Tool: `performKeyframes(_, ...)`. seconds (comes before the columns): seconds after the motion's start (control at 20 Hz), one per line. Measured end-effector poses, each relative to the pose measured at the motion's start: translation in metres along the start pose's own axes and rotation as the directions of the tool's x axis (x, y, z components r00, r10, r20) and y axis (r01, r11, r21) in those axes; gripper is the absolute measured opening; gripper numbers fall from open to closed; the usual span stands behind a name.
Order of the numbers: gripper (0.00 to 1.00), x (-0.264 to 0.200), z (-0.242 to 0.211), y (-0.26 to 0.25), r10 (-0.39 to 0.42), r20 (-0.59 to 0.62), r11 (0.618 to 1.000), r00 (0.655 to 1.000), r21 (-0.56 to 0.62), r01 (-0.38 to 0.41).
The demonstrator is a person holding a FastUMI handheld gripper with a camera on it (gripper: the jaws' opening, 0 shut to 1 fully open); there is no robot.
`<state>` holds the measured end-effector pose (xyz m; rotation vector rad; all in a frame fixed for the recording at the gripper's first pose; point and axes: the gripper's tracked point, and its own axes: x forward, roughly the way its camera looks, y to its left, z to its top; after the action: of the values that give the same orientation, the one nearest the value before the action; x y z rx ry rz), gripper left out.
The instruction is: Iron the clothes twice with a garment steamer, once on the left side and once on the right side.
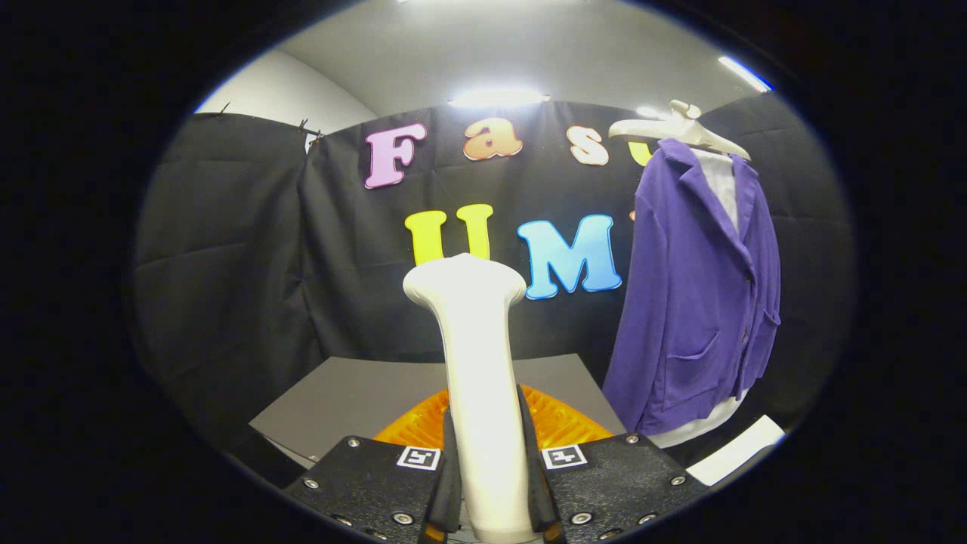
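Observation:
A white garment steamer [479,355] stands upright between my fingers, its wide head at the top and its handle running down into the gripper [489,483], which is shut on the handle. Beyond the fingers and off to the right, a purple jacket [699,295] hangs over a white shirt on a white hanger [680,130]. The steamer head is well apart from the jacket, to its left. An orange ribbed base [559,423] lies just behind the steamer handle.
A grey table top [355,393] sits below and beyond the fingers, against the black cloth wall. A white flat strip [736,449] lies at the lower right under the jacket.

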<state>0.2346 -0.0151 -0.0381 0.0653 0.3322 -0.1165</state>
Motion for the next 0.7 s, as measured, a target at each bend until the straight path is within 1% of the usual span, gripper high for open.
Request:
performKeyframes(0.15, 0.35, -0.029, 0.003, -0.021, -0.006, 0.062, 1.000, 0.998, -0.020, 0.007)
performKeyframes(0.35, 0.35, -0.059, 0.002, -0.051, -0.034, 0.123, 0.998, 0.992, -0.041, 0.039)
performKeyframes(0.5, 0.35, -0.074, 0.014, -0.060, -0.032, 0.180, 0.999, 0.983, -0.010, 0.034)
performKeyframes(0.7, 0.35, -0.083, 0.039, -0.088, -0.079, 0.233, 0.997, 0.969, 0.018, 0.077)
